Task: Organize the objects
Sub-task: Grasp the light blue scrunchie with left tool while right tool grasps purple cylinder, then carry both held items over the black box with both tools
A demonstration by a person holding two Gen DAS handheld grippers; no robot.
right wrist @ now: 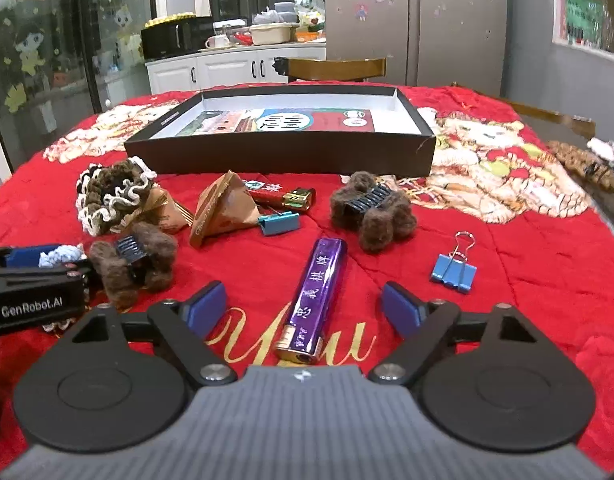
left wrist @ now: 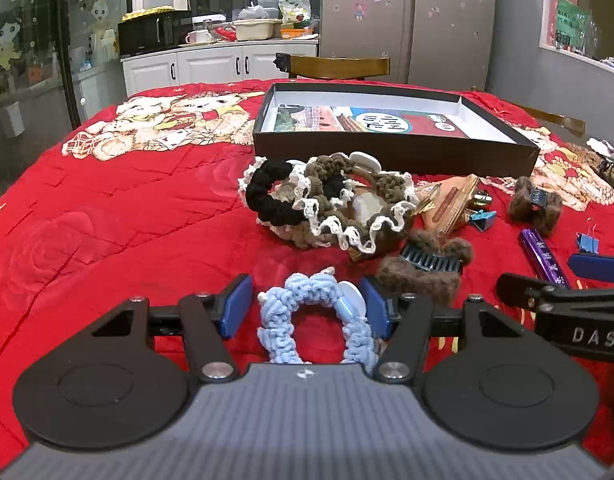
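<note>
A light blue crocheted scrunchie (left wrist: 313, 320) lies between the open fingers of my left gripper (left wrist: 307, 308) on the red quilt; the right pad touches it. A purple lighter (right wrist: 317, 298) lies between the open fingers of my right gripper (right wrist: 305, 306), untouched. A black shallow box (left wrist: 391, 126) stands open behind, also in the right wrist view (right wrist: 283, 152). A pile of brown, black and white scrunchies (left wrist: 327, 208) sits in front of the box. Brown fuzzy hair claws (right wrist: 371, 210) (right wrist: 133, 258) lie nearby.
A blue binder clip (right wrist: 453, 268) lies right of the lighter. A teal clip (right wrist: 279, 222), a red lighter (right wrist: 281, 196) and brown paper wedges (right wrist: 221, 210) lie mid-table. A wooden chair (left wrist: 335, 66) stands behind the table. Another leopard scrunchie (right wrist: 587, 166) lies far right.
</note>
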